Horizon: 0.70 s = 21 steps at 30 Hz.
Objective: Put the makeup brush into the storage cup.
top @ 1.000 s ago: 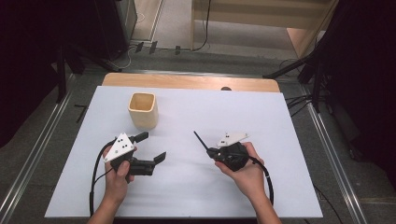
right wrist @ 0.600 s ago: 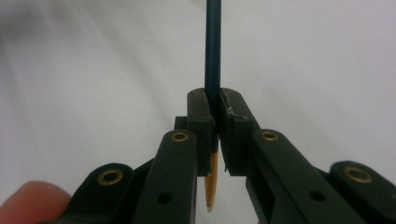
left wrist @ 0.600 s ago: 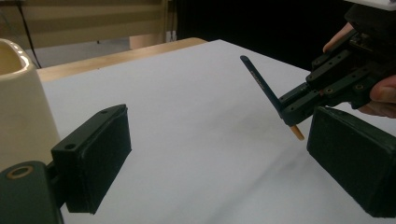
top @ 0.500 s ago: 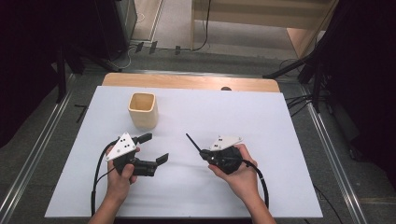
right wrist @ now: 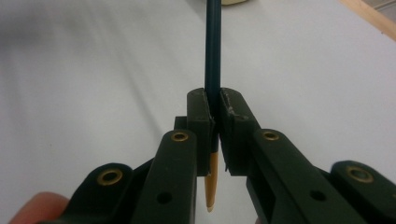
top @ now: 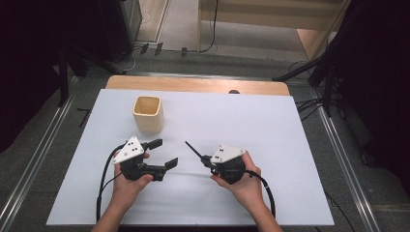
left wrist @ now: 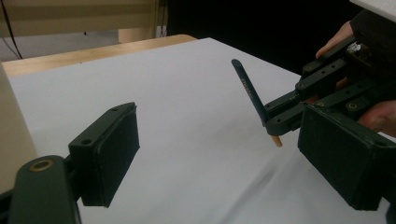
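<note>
Right gripper (top: pixel 209 159) has shifted left toward the left gripper (top: pixel 163 153) since the earlier frame, carrying the pencil (top: pixel 193 149). Right jaws pressed together on the pencil near its sharpened end; dark shaft points up and away toward the cup (top: pixel 147 114). Left jaws spread wide, holding nothing, just above the white sheet (top: pixel 270 130). Wooden table edge (top: pixel 193 84) beyond; grey floor and dark stands around. Right gripper view shows the tan tip (right wrist: pixel 211 186) below the pads; left gripper view shows the pencil (left wrist: pixel 250 93) tilted.
</note>
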Tool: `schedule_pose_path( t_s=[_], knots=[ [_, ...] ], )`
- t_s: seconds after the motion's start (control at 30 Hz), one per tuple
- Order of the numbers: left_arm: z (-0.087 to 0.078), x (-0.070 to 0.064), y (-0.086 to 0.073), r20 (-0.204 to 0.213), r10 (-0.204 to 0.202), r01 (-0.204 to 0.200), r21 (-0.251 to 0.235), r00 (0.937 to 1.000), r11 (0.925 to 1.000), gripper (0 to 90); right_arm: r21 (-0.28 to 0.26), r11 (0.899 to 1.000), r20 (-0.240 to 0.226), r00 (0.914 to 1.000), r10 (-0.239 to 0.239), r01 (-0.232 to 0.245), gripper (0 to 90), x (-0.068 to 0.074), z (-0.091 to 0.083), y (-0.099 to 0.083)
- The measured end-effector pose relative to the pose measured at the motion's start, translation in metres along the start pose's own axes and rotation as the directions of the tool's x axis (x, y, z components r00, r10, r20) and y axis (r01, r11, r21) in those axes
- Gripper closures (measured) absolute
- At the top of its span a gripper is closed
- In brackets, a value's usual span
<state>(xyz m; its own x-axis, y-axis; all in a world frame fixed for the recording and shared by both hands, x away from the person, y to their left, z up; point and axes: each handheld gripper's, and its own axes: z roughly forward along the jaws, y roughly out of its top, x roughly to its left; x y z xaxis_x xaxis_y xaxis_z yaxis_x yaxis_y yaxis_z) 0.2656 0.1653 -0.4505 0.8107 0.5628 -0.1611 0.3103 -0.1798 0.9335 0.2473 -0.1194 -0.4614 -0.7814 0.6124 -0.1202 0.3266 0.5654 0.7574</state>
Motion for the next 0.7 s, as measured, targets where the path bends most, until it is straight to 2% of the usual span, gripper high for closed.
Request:
schedule_pose_path(
  t_s=[0.07, 0.13, 0.2, 0.23, 0.33, 0.37, 0.43, 0.47, 0.5, 0.53, 0.57, 0.6, 0.63, 0.67, 0.7],
  knots=[
    [0.0, -0.001, 0.001, 0.002, -0.005, 0.005, -0.004, 1.0, 1.0, 15.0, 0.002, 1.0, 0.008, 0.9999, -0.007, 0.007, 84.6, 0.001, 0.0, 0.0],
    [0.0, -0.001, 0.002, 0.0, -0.01, 0.01, 0.003, 0.9999, 0.9999, 16.6, 0.004, 0.998, 0.047, 0.9974, -0.055, 0.055, 84.6, 0.007, 0.001, 0.003],
    [0.001, -0.001, 0.002, -0.002, -0.017, 0.017, 0.006, 0.9999, 0.9998, 17.4, 0.003, 0.998, 0.054, 0.9966, -0.062, 0.062, 84.6, 0.008, 0.002, 0.003],
    [0.002, -0.001, 0.003, -0.005, -0.025, 0.026, 0.02, 0.9997, 0.9995, 21.1, 0.003, 0.995, 0.089, 0.9911, -0.099, 0.099, 84.7, 0.013, 0.003, 0.004],
    [0.003, -0.002, 0.004, 0.004, -0.034, 0.034, 0.032, 0.9994, 0.9989, 23.7, 0.005, 0.992, 0.111, 0.9862, -0.123, 0.124, 84.7, 0.016, 0.004, 0.005],
    [0.004, -0.003, 0.005, 0.013, -0.038, 0.037, 0.044, 0.9992, 0.9983, 25.5, 0.012, 0.988, 0.142, 0.9779, -0.154, 0.154, 84.7, 0.019, 0.005, 0.005],
    [0.005, -0.003, 0.005, 0.012, -0.045, 0.044, 0.052, 0.9989, 0.9977, 27.9, 0.02, 0.981, 0.17, 0.9661, -0.194, 0.194, 84.7, 0.022, 0.006, 0.006],
    [0.005, -0.003, 0.005, 0.012, -0.045, 0.044, 0.052, 0.9989, 0.9977, 30.2, 0.02, 0.981, 0.17, 0.9661, -0.194, 0.194, 84.7, 0.022, 0.006, 0.006],
    [0.005, -0.004, 0.005, 0.01, -0.047, 0.047, 0.05, 0.9988, 0.9977, 30.2, 0.026, 0.975, 0.184, 0.9575, -0.222, 0.221, 84.7, 0.025, 0.006, 0.006],
    [0.005, -0.004, 0.005, 0.003, -0.048, 0.048, 0.048, 0.9988, 0.9977, 35.0, 0.029, 0.968, 0.194, 0.9488, -0.249, 0.248, 84.7, 0.028, 0.007, 0.006],
    [0.005, -0.003, 0.006, -0.002, -0.047, 0.047, 0.048, 0.9989, 0.9977, 41.1, 0.043, 0.955, 0.221, 0.9297, -0.294, 0.292, 84.7, 0.032, 0.008, 0.007],
    [0.005, -0.002, 0.006, 0.013, -0.056, 0.055, 0.05, 0.9984, 0.9972, 43.3, 0.049, 0.948, 0.234, 0.9195, -0.316, 0.313, 84.7, 0.033, 0.008, 0.007],
    [0.005, -0.002, 0.006, 0.018, -0.059, 0.058, 0.053, 0.9981, 0.9969, 45.9, 0.056, 0.943, 0.243, 0.912, -0.331, 0.327, 84.7, 0.035, 0.009, 0.007],
    [0.005, -0.002, 0.006, 0.018, -0.059, 0.058, 0.053, 0.9981, 0.9969, 47.7, 0.056, 0.943, 0.243, 0.912, -0.331, 0.327, 84.7, 0.035, 0.009, 0.007],
    [0.005, -0.001, 0.006, 0.035, -0.063, 0.061, 0.065, 0.9974, 0.996, 49.7, 0.067, 0.932, 0.258, 0.8967, -0.36, 0.355, 84.7, 0.036, 0.01, 0.007]
  ],
)
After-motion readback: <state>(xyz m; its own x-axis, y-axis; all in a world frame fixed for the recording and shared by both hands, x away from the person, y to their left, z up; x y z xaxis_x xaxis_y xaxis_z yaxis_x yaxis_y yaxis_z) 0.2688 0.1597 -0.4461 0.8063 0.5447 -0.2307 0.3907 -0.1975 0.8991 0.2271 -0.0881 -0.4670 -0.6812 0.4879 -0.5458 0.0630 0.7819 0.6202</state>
